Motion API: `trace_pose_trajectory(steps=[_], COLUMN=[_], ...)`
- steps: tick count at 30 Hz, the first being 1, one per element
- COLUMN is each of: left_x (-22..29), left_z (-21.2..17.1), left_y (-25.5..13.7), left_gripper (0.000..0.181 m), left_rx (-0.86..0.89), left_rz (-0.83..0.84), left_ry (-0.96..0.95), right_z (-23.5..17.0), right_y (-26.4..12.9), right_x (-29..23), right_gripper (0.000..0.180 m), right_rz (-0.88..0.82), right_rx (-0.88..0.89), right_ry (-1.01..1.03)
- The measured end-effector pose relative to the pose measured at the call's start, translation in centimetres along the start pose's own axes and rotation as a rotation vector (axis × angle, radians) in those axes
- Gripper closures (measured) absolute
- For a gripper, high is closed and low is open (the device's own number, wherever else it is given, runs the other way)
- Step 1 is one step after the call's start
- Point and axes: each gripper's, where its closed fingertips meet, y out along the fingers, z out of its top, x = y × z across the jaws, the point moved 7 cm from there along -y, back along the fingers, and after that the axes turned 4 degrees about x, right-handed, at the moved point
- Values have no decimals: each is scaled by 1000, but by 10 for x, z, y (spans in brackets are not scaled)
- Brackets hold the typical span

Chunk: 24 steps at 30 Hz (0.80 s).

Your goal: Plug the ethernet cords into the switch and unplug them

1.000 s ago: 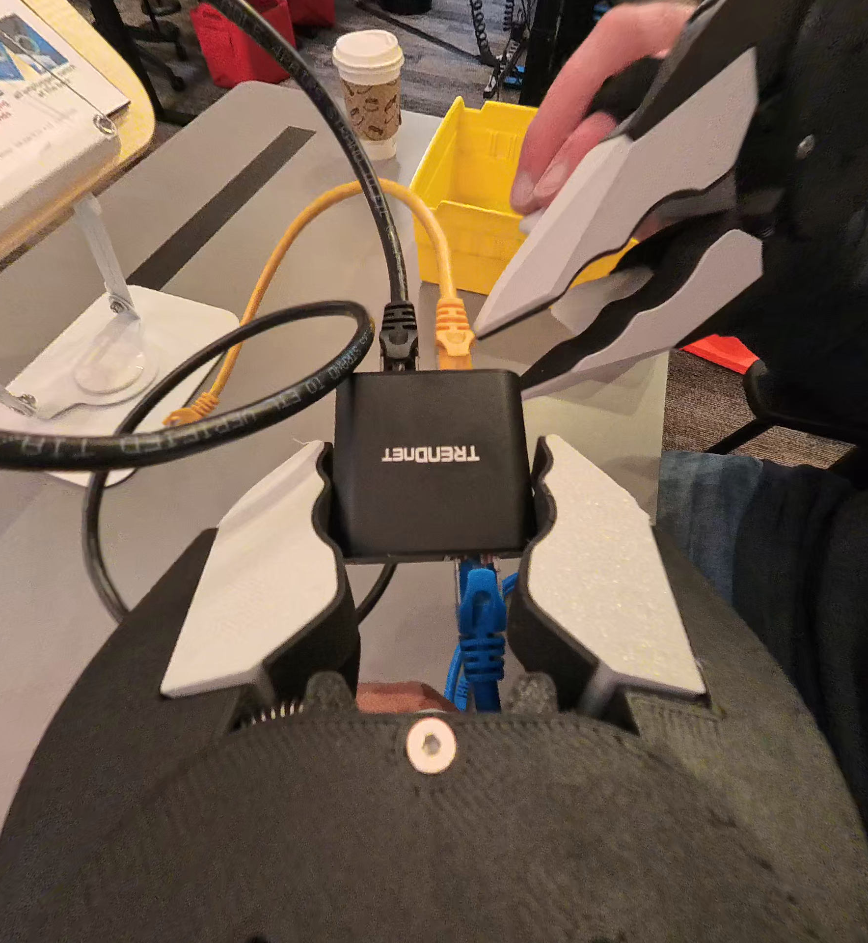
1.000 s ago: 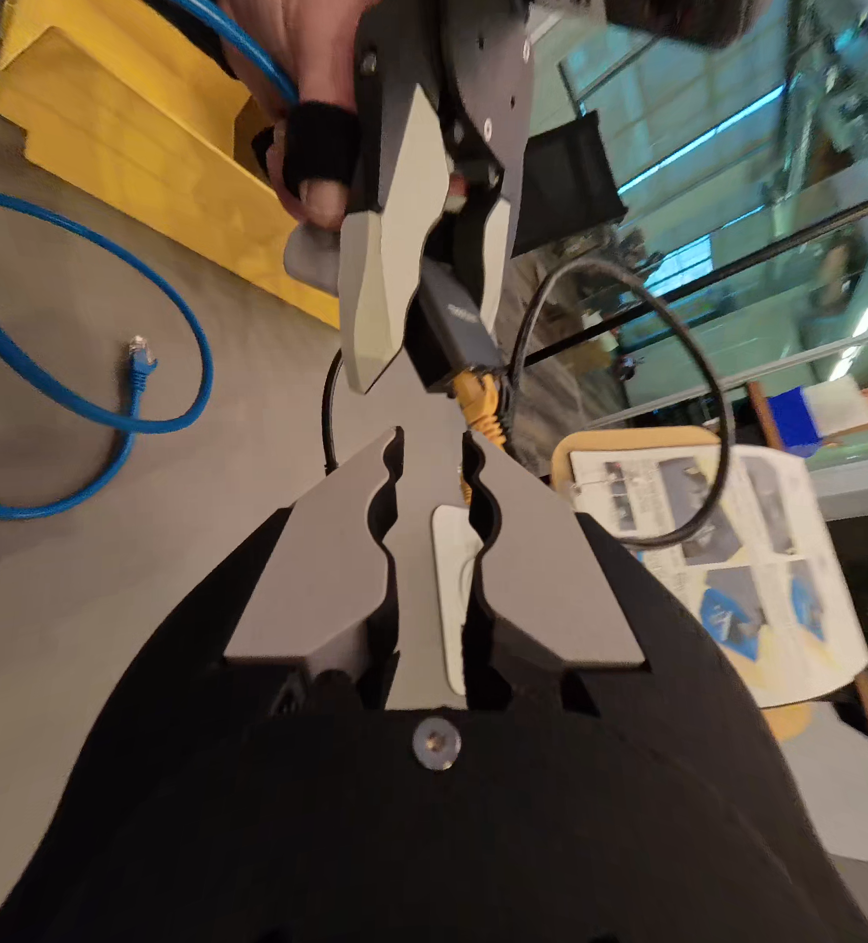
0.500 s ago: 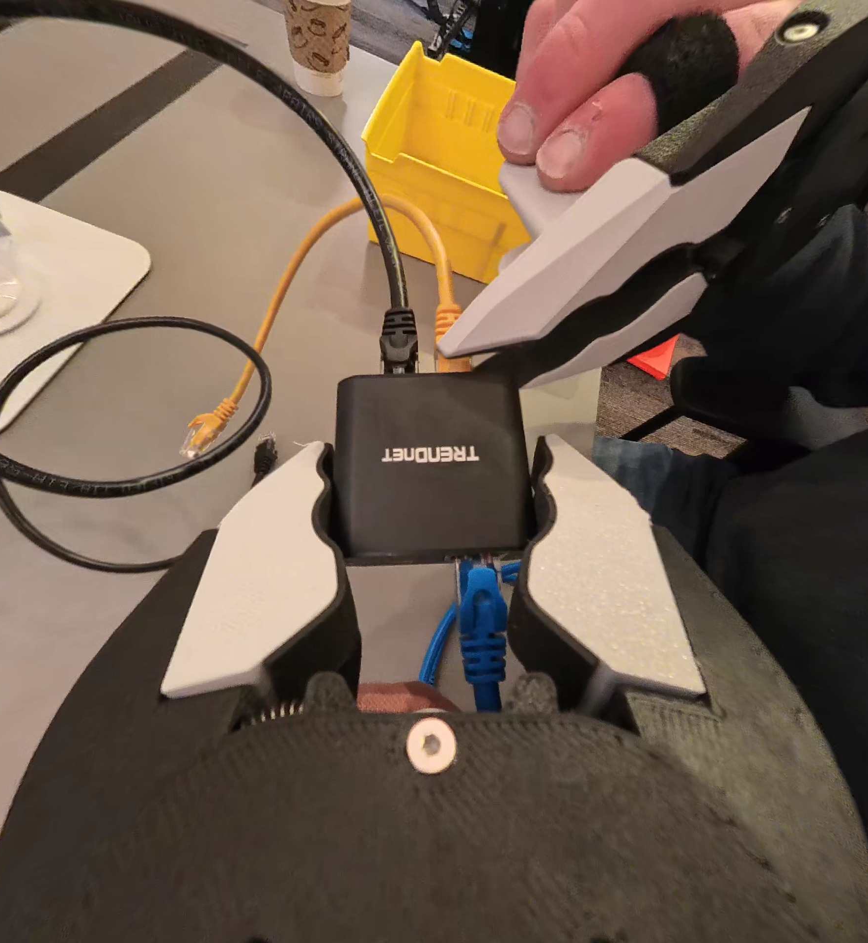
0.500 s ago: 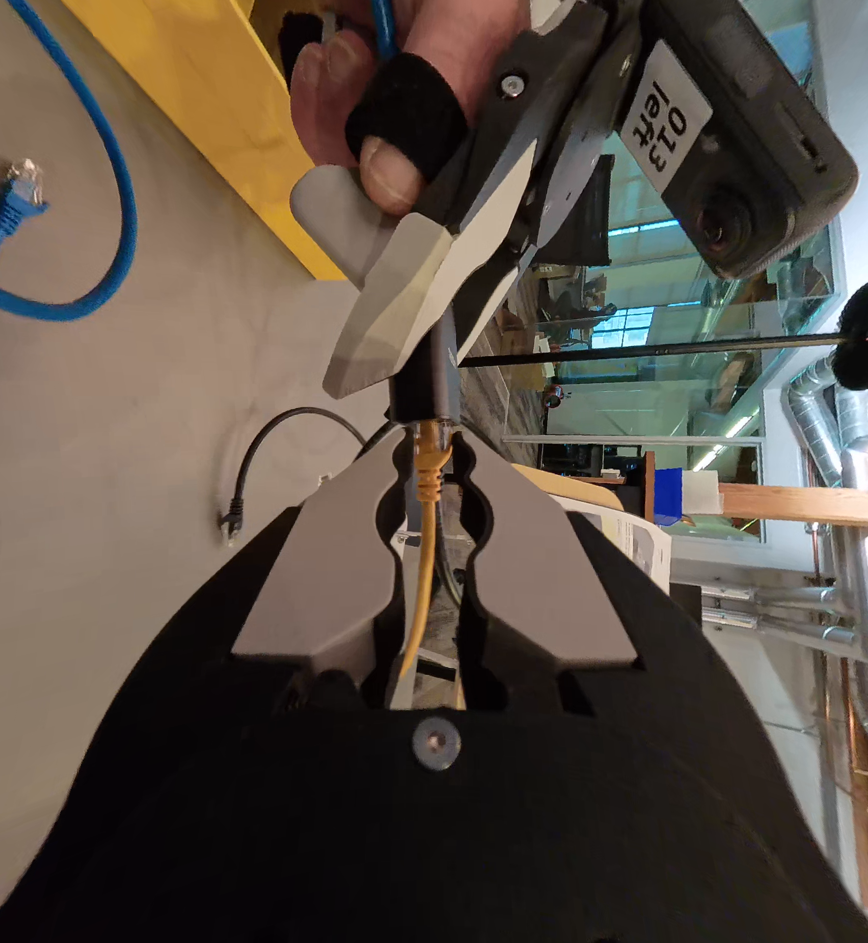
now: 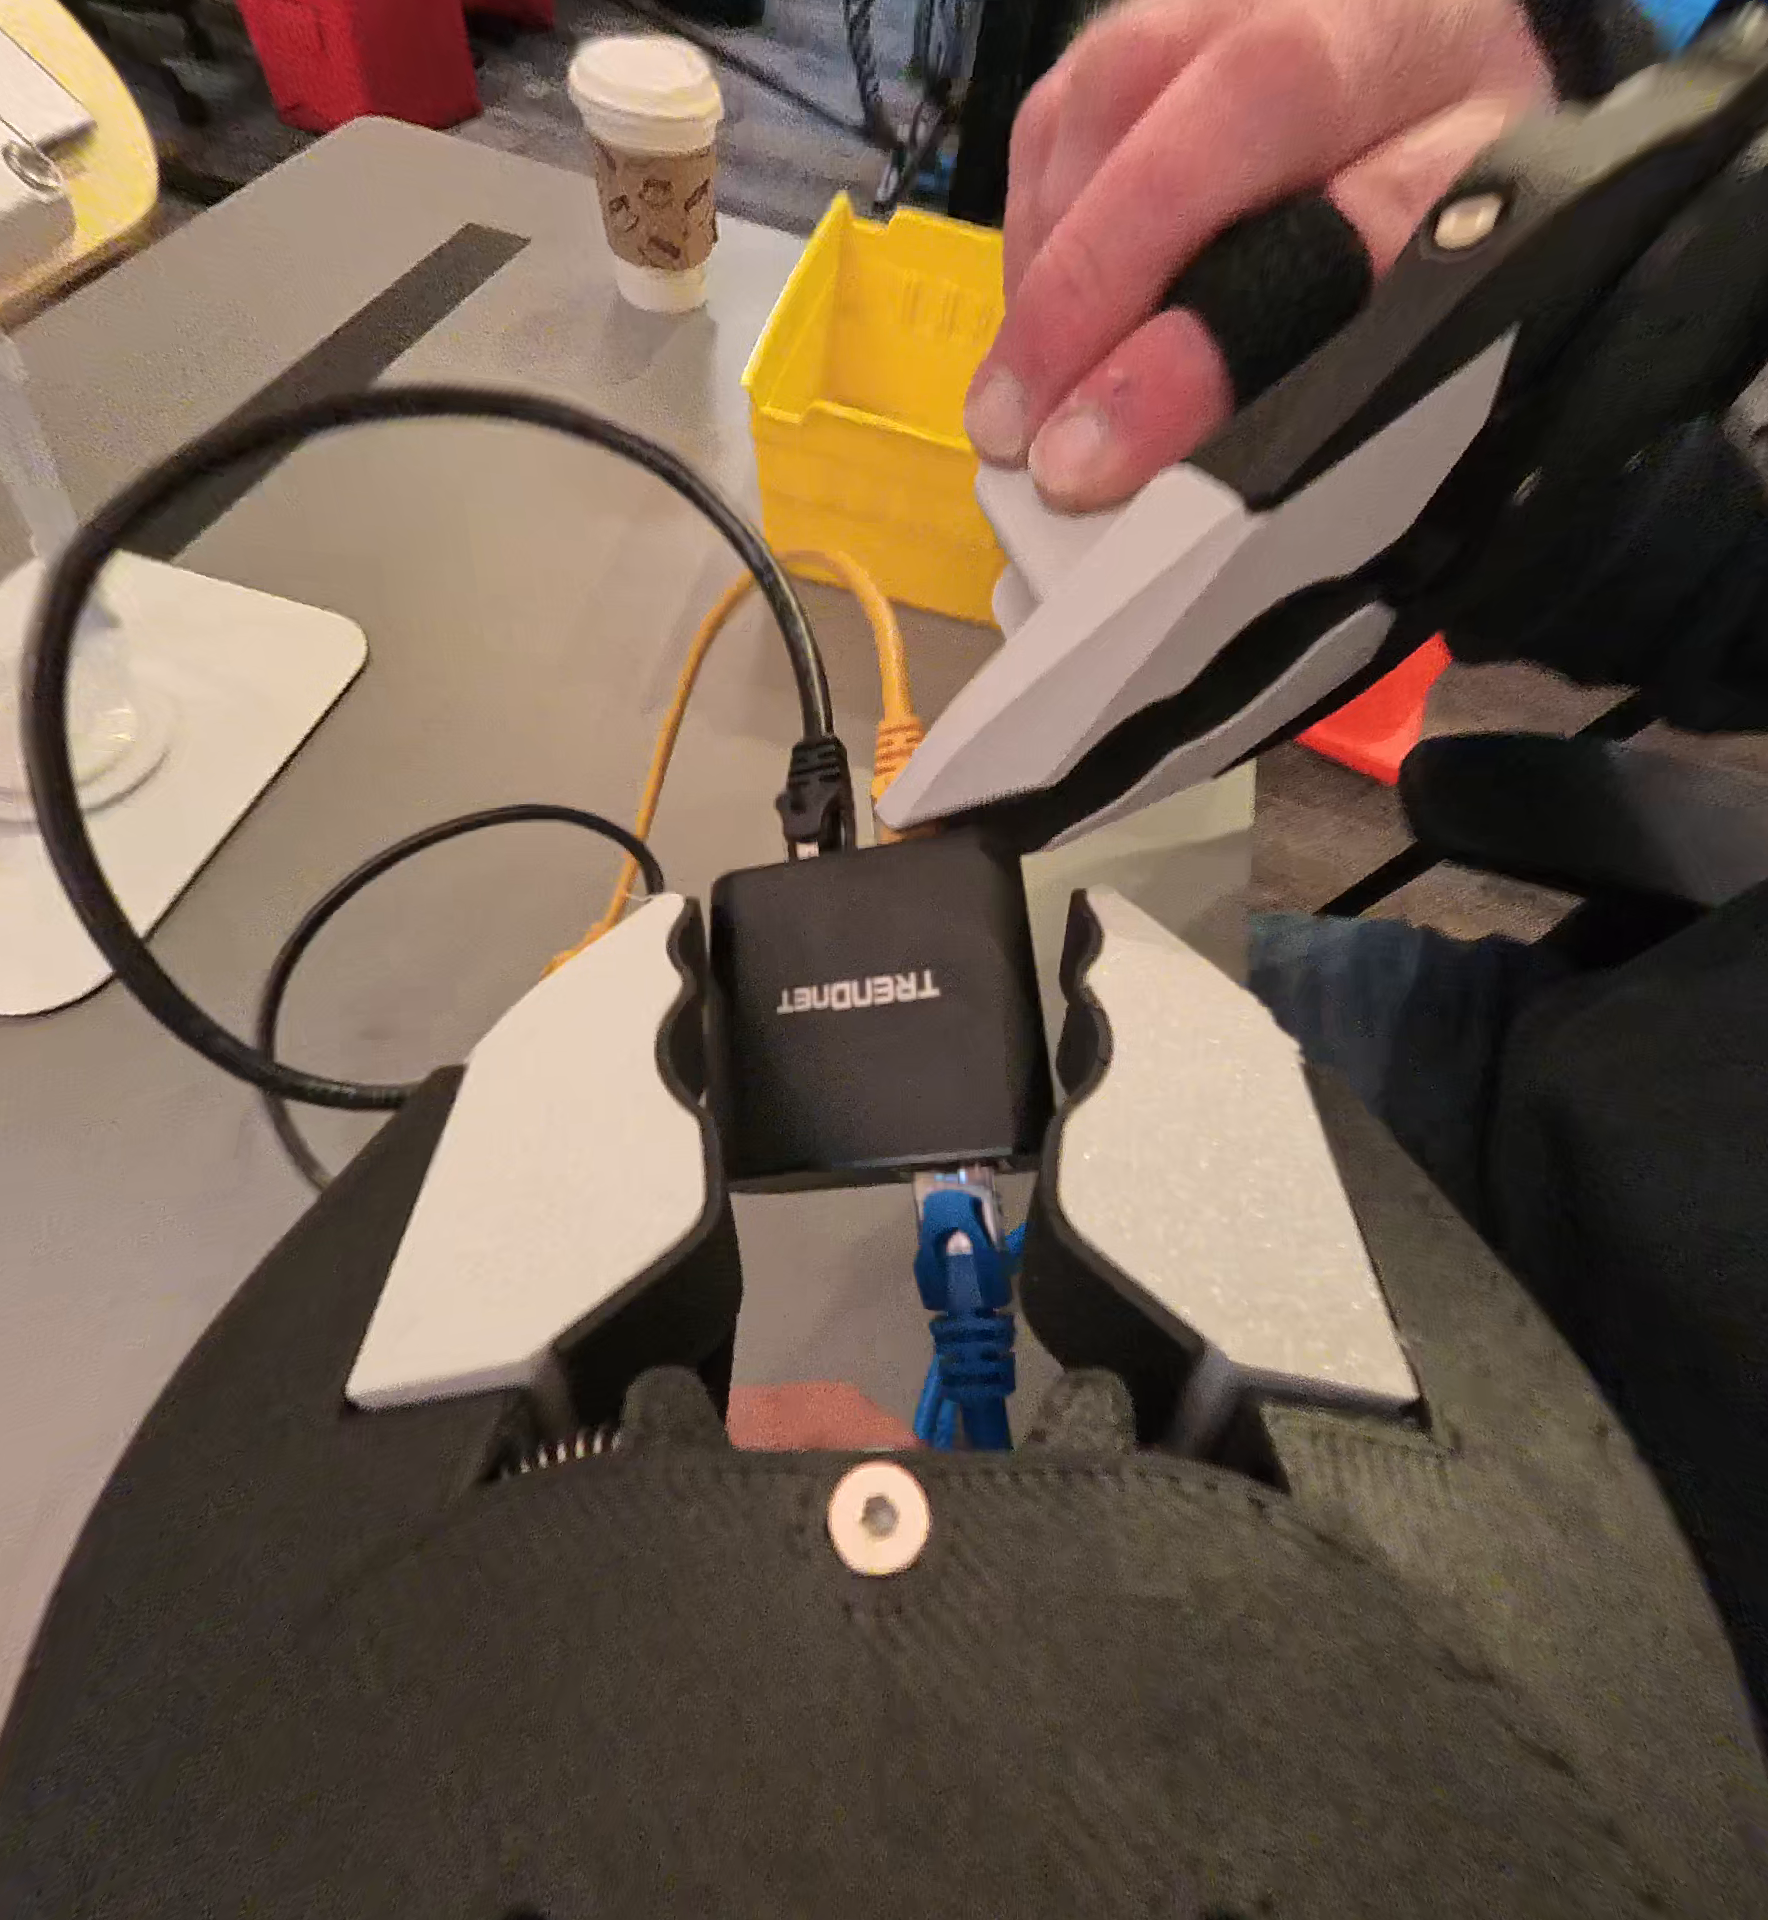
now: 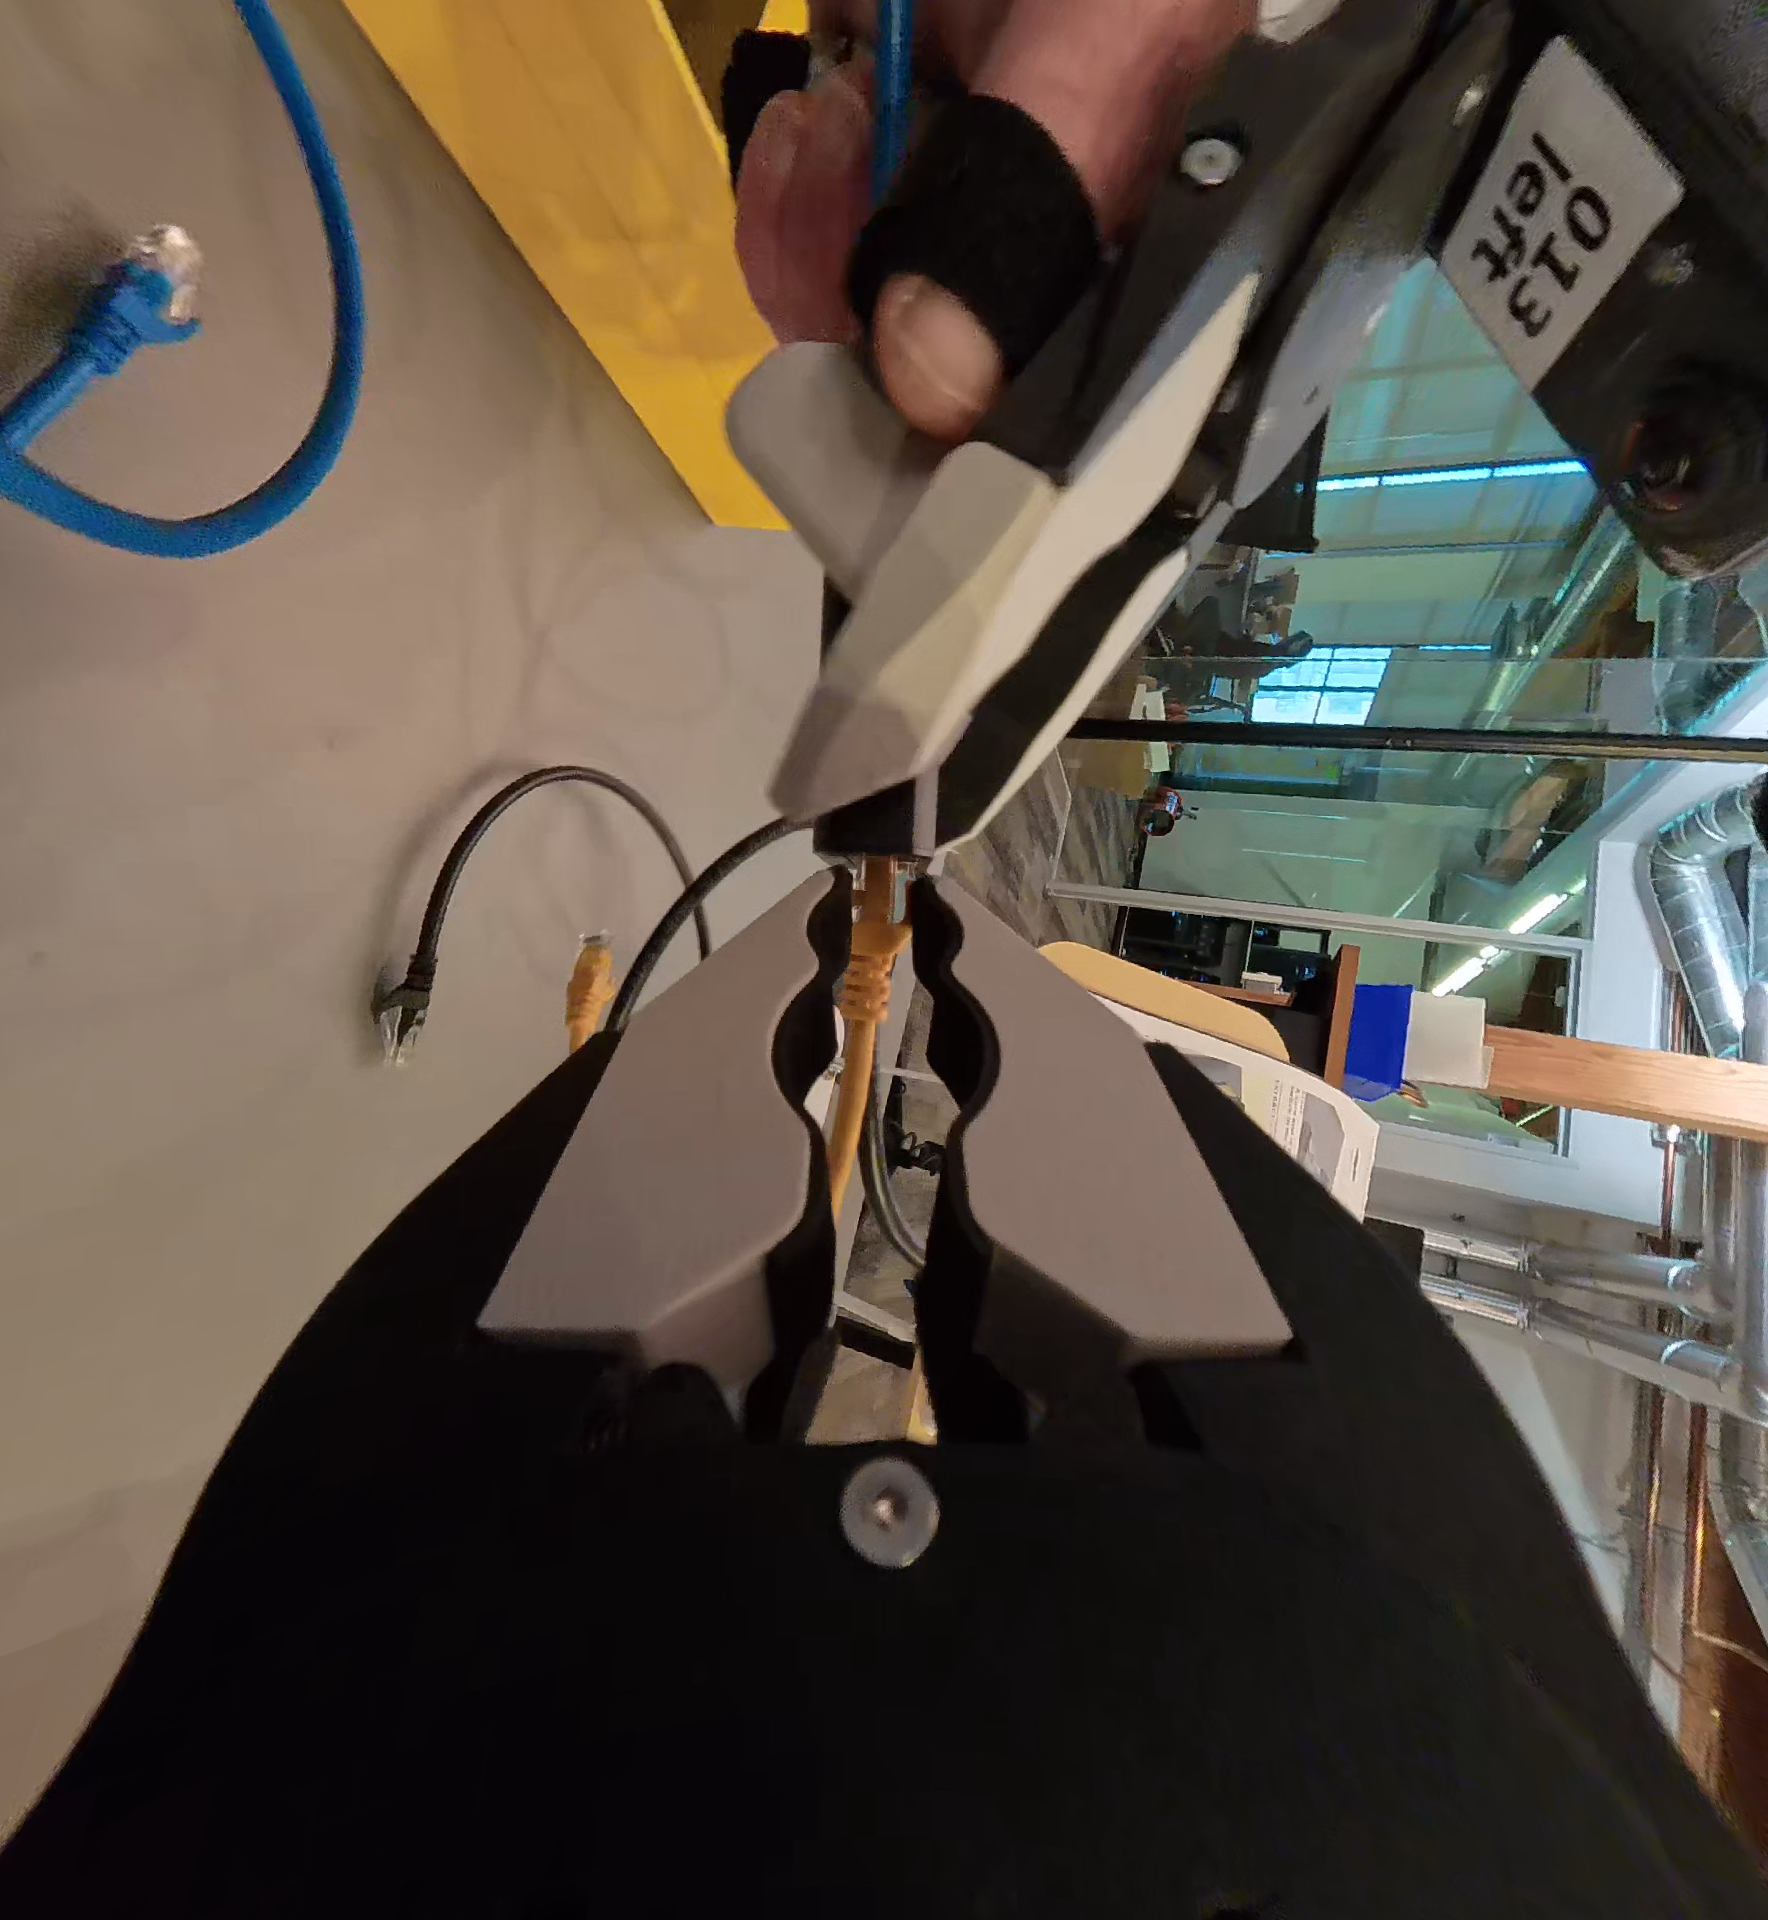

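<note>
My left gripper [image 5: 875, 1023] clamps one black switch [image 5: 875, 1008] above the grey table [image 5: 506, 540]. My right gripper [image 6: 872, 914] sits turned sideways, its jaws narrowly parted around the orange plug [image 6: 878, 925]; I cannot tell whether they pinch it. Three cords are plugged in: black [image 5: 812, 790], orange [image 5: 895, 743], blue [image 5: 963, 1278]. One yellow bin [image 5: 859, 416] stands beyond.
</note>
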Motion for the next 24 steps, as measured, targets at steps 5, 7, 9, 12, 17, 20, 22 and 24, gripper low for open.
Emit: trace_pose_trajectory(steps=[5, 7, 9, 12, 17, 20, 22, 24], left_x=[-1, 0, 1, 1, 4, 4, 3, 3], left_z=[-6, -5, -5, -5, -3, -3, -2, -2], left_y=[7, 7, 7, 8, 8, 10, 11, 13], left_gripper=[114, 114, 114, 114, 115, 115, 115, 115], left_rx=[-23, -34, -34, -42, -49, -65, -75, -84], left_rz=[3, 7, -13, -42, -68, -74, -75, -81], left_ry=[-1, 13, -4, -39, -51, -48, -48, -53], right_z=[-1, -1, -2, -2, -5, -6, -6, -6], right_y=[-2, -2, -4, -5, -9, -8, -8, -8], right_x=[-1, -2, -2, -3, 0, 0, -1, -1], right_gripper=[170, 170, 169, 168, 166, 167, 169, 170], right_rz=[-31, -35, -41, -45, 4, 19, 30, 55], right_rx=[-2, 5, 16, 40, 113, 118, 104, 82], right_ry=[-1, -1, 0, 6, 96, 82, 54, 28])
